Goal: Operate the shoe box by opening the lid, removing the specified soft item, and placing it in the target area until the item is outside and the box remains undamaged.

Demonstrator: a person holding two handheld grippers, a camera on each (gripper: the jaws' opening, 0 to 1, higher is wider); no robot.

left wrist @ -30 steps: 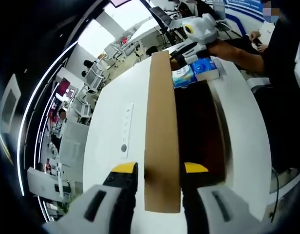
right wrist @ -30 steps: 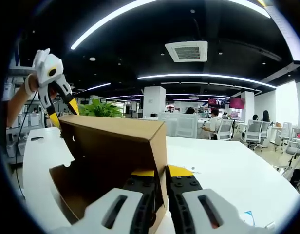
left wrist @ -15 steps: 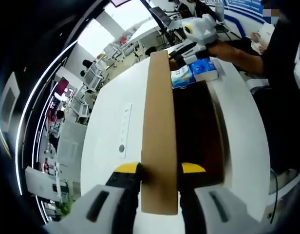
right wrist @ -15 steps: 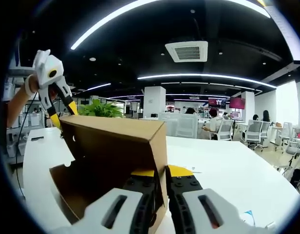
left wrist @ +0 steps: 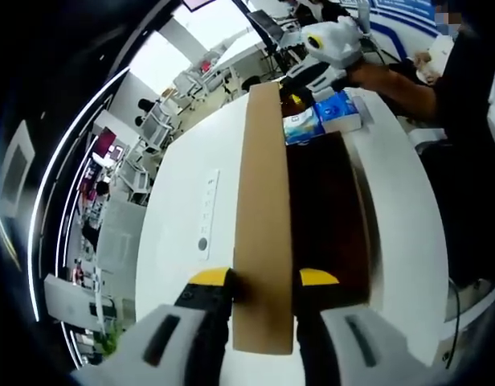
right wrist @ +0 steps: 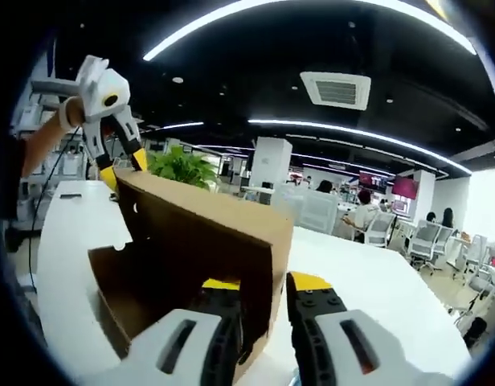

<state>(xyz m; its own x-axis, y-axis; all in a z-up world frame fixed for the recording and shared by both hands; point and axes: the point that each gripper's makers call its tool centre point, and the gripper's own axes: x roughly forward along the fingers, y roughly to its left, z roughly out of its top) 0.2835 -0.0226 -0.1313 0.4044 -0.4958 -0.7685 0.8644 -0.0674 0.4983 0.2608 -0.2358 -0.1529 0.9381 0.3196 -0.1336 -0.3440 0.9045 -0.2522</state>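
Pinching the raised cardboard lid [left wrist: 263, 233] at both ends, the left gripper [left wrist: 262, 281] and right gripper [right wrist: 263, 288] hold the shoe box [left wrist: 332, 217] open mid-counter [left wrist: 183, 185]. The blue soft pack [left wrist: 321, 117] lies at the box's far end; light and squashy, best gripped across its middle.

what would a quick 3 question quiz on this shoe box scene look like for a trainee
1. True or false: the lid of the shoe box stands raised, with a gripper at each end of it.
2. Multiple choice: the blue packs lie (A) on the white table to the lid's left, (B) at the box's far end in the left gripper view, (C) between the left gripper's jaws.
3. Fill in: the jaws of the left gripper close on the ____.

Key
1. True: the left gripper clamps one end of the lid, and the right gripper has its jaws on either side of the lid at the other end.
2. B
3. lid
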